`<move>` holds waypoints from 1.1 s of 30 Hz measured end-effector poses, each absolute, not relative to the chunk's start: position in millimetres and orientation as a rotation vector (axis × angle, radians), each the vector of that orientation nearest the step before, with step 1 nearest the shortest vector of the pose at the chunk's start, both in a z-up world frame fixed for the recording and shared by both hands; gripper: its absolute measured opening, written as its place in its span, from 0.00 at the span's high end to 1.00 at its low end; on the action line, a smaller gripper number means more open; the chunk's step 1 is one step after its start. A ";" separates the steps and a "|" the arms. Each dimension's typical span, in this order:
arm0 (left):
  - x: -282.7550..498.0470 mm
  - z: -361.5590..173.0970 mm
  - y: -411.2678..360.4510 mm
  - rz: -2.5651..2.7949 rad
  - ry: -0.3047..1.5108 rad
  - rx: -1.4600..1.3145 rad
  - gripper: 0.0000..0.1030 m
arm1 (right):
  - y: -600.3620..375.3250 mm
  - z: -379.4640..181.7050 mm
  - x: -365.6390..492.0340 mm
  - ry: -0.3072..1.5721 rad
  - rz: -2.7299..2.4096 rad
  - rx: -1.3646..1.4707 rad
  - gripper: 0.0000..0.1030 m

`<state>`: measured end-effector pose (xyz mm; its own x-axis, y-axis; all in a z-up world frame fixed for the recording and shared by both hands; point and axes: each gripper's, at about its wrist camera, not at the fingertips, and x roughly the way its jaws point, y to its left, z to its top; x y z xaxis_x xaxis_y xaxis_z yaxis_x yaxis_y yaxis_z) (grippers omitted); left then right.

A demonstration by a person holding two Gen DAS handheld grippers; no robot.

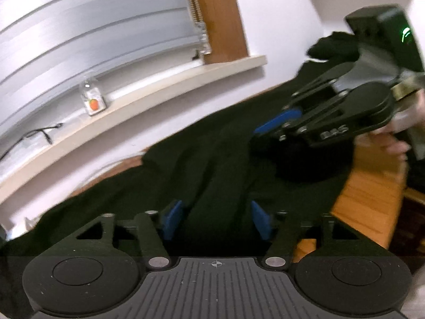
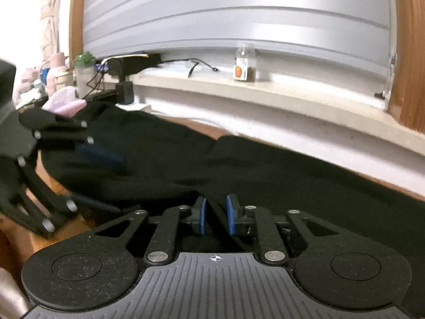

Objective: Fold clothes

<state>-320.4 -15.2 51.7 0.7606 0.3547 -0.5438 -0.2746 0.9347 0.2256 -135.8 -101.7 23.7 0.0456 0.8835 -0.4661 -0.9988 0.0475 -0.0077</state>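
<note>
Nearest, the right gripper (image 2: 215, 214) has its 2 blue pads close together, pinching a ridge of the black garment (image 2: 265, 175). The left gripper (image 1: 216, 219) has its pads half apart with a fold of that garment between them, though contact is unclear. Beyond both, the garment spreads over the wooden table (image 1: 372, 194). A small jar (image 2: 245, 62) stands on the windowsill (image 2: 292, 98).
</note>
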 end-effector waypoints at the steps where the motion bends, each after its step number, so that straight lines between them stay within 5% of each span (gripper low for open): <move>1: -320.3 52.5 -8.0 0.341 0.609 0.105 0.67 | -100.6 23.7 -135.3 0.384 1.489 -0.372 0.83; 3: -322.0 55.7 6.9 0.329 0.587 0.031 0.75 | -100.8 22.0 -135.0 0.397 1.492 -0.368 0.82; 14: -321.5 68.8 37.9 0.328 0.580 -0.041 0.75 | -125.0 16.7 -159.6 0.428 1.563 -0.334 0.77; 23: -328.6 63.5 38.4 0.312 0.576 -0.080 0.75 | -101.4 5.9 -159.7 0.555 1.644 -0.313 0.51; 33: -334.8 63.7 36.3 0.302 0.565 -0.098 0.75 | -80.3 1.4 -180.6 0.534 1.701 -0.386 0.53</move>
